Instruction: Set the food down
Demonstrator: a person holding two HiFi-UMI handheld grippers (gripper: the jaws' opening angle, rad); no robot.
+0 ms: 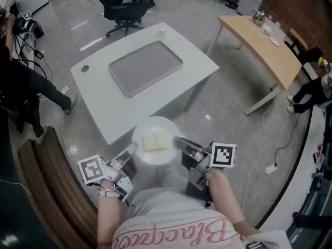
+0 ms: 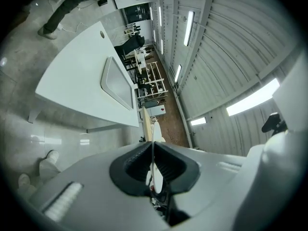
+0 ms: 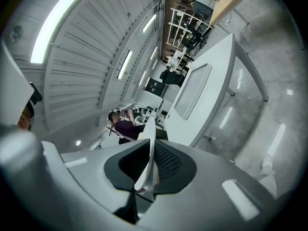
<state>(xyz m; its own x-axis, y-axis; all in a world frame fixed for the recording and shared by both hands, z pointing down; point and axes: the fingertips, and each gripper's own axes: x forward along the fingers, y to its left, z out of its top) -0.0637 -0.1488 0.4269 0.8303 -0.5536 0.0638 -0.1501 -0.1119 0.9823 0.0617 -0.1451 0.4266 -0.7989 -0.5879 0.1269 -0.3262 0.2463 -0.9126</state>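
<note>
A white round plate (image 1: 154, 139) with a pale yellow block of food (image 1: 155, 142) on it is held in the air just short of the white table's near corner. My left gripper (image 1: 132, 150) is shut on the plate's left rim. On the opposite rim, my right gripper (image 1: 179, 141) is shut too. In the left gripper view the plate's rim (image 2: 153, 170) shows edge-on, pinched between the black pads. The right gripper view has the plate's edge (image 3: 146, 158) clamped likewise. The food is hidden in both gripper views.
A white table (image 1: 171, 82) stands ahead with a grey tray (image 1: 145, 66) on its middle and a small white cup (image 1: 162, 32) at its far edge. A black office chair (image 1: 124, 7) stands behind it, a wooden desk (image 1: 262, 40) to the right, a wooden bench (image 1: 49, 185) to the left. A person stands at the far left.
</note>
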